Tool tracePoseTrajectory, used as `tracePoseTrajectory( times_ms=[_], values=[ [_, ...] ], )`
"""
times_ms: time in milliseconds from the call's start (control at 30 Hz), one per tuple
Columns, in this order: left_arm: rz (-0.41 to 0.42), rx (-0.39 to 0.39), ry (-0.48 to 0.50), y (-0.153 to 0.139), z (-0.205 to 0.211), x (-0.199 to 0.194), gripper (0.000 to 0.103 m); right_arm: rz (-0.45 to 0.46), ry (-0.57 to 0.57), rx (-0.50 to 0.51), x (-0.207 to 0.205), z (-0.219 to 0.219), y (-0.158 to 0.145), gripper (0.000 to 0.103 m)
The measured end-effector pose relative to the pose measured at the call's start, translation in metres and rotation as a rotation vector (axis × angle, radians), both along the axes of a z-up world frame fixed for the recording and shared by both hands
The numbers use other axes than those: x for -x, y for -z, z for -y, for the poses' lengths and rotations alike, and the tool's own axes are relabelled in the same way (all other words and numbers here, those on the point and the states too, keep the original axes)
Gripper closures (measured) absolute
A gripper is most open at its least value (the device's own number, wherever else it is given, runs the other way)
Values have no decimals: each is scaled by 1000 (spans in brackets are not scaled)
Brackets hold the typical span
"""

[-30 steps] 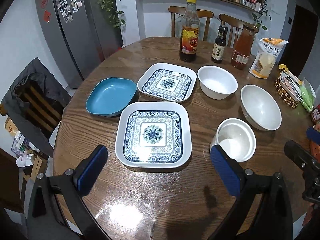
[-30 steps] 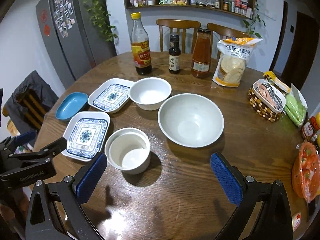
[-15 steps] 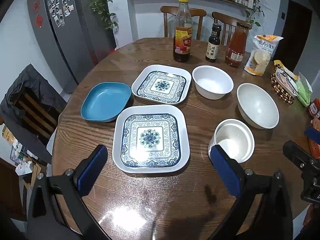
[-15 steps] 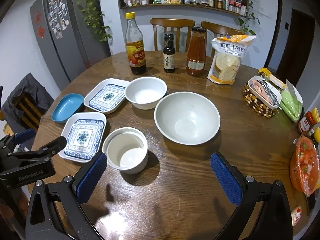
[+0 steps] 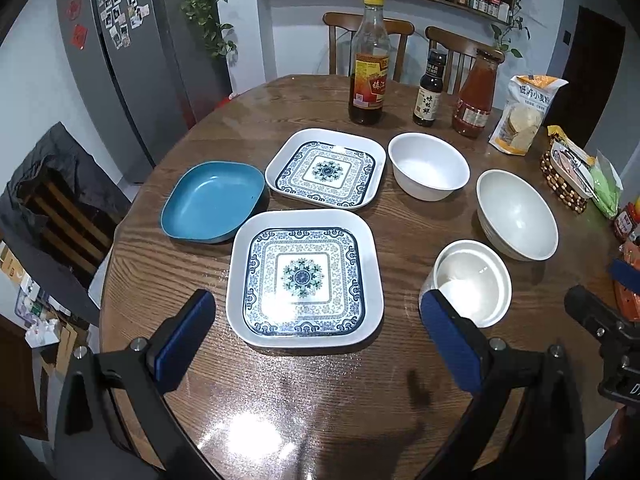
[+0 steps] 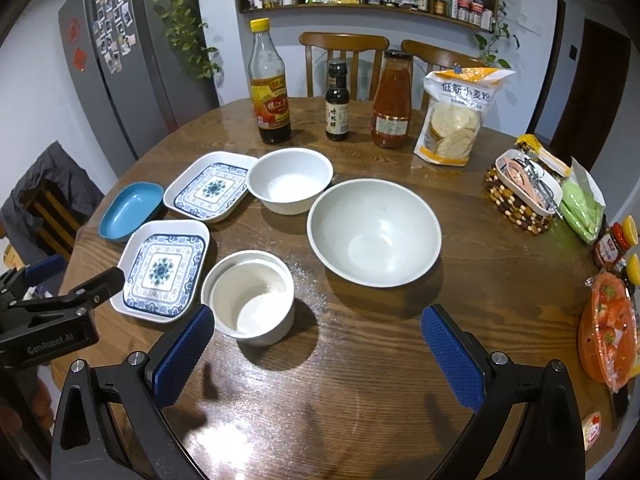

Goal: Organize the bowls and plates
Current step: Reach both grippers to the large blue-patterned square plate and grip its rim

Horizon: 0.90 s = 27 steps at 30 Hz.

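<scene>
Left wrist view: the left gripper [image 5: 316, 332] hangs wide open and empty, the near patterned plate [image 5: 304, 278] lying flat dead ahead between its fingers, the small white bowl [image 5: 470, 282] just by the right pad.

Right wrist view: the right gripper [image 6: 318, 344] gapes, holding nothing; that small white bowl [image 6: 250, 296] sits ahead-left, nearly touching its left pad, the big bowl [image 6: 374, 232] straight ahead.

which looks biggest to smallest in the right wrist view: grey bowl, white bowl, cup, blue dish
1. grey bowl
2. white bowl
3. cup, close to the white bowl; it sits nearer the camera, so unsure
4. blue dish, farthest
</scene>
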<state>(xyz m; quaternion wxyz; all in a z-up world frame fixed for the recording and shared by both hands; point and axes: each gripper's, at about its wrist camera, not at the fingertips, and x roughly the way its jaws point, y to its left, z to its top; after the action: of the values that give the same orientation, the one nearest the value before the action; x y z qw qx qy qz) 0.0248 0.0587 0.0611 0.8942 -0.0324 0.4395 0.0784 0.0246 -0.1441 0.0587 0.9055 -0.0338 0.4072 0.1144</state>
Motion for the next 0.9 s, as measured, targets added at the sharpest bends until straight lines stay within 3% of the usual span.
tracePoseTrajectory(
  times_ms=[200, 433, 633, 767, 833, 900],
  values=[
    [-28, 40, -22, 12, -17, 0, 0, -14, -9, 6, -3, -9, 5, 0],
    [-41, 149, -68, 22, -56, 1, 0, -48, -63, -39, -8, -28, 10, 0],
    [-98, 158, -125, 41, -88, -5, 3, -83, -177, -74, -20, -70, 11, 0],
    [-122, 126, -104, 49, -94, -17, 13, -95, -237, 1, -49, -118, 17, 0],
    [-137, 130, -85, 54, -96, -27, 24, -139, -256, 27, -67, -139, 27, 5],
    [-155, 144, -79, 60, -99, -33, 30, -195, -267, 67, -84, -156, 42, 25]
  ],
)
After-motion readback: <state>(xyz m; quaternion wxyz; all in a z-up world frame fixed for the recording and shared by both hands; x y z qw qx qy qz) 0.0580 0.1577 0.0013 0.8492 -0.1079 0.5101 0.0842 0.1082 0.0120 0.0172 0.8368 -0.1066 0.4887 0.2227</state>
